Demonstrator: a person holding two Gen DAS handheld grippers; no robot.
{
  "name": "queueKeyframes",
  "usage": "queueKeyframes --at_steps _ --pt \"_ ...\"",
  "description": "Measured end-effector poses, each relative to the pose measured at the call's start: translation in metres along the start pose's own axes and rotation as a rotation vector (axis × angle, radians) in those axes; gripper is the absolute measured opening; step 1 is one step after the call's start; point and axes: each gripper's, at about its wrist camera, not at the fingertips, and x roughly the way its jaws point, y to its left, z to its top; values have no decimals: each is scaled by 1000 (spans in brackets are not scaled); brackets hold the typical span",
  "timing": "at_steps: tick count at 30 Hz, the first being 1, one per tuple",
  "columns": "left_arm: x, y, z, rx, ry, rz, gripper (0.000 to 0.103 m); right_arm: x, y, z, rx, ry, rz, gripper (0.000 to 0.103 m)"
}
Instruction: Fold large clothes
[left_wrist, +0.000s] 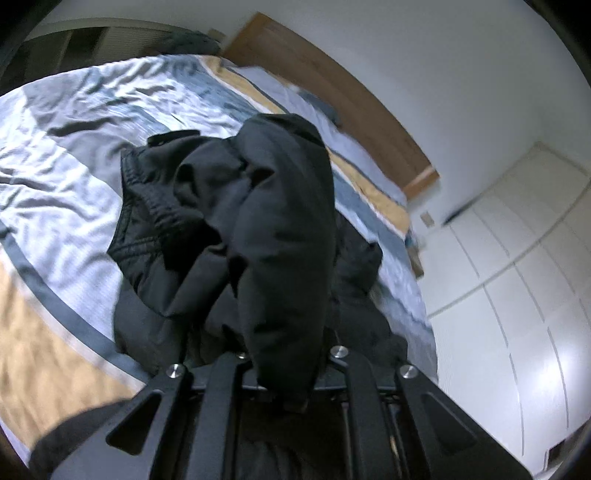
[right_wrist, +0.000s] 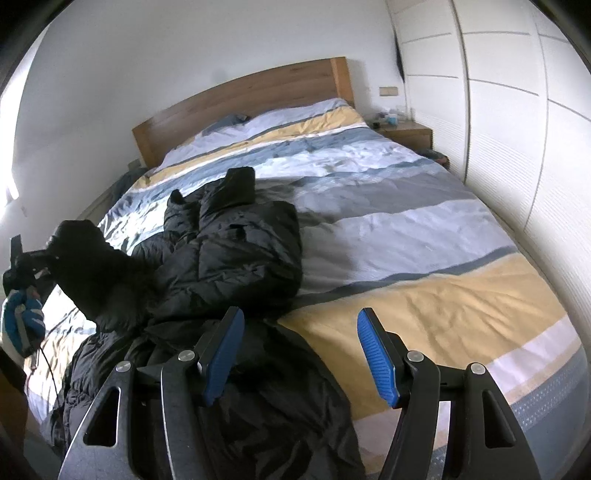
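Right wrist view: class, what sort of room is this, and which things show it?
Most likely a bedroom: a made bed with striped duvet, a wooden headboard, and a bedside table beside white wardrobe doors.

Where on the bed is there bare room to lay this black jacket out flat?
The open patch is the striped duvet right of the black jacket, running to the wardrobe-side edge and up toward the headboard. The near left corner is crowded: the jacket bunches there, one part lifted in the shut left hand-held gripper. The right hand-held gripper is open, empty.
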Motion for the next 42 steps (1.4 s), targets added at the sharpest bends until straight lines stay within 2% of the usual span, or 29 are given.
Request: queueKeyframes --at_steps 4,10,16,19,24,32,33,37,42 --pt "33 -31 -34 67 68 34 9 -6 -15 -7 28 2 -7 63" --pt "65 -48 -83 120 150 97 10 -15 -33 -15 50 13 -27 63" --pt "63 -49 -101 192 178 149 13 -28 -42 -19 73 -1 -29 63" --pt "50 -51 -103 204 189 151 17 -37 -39 -19 65 -10 -22 63" --pt "13 -62 -104 233 204 106 24 -57 -27 -19 57 -40 6 65" --pt "-81 -100 -100 317 132 81 24 -92 13 -18 -8 -78 67 66" --pt "-92 -102 -98 322 122 82 25 -97 20 -17 -17 -83 78 67" --pt "-134 -107 -74 331 70 92 40 -107 46 -12 -47 -86 101 68" --pt "-158 -109 -36 332 34 105 40 -93 97 10 -126 -61 133 69"
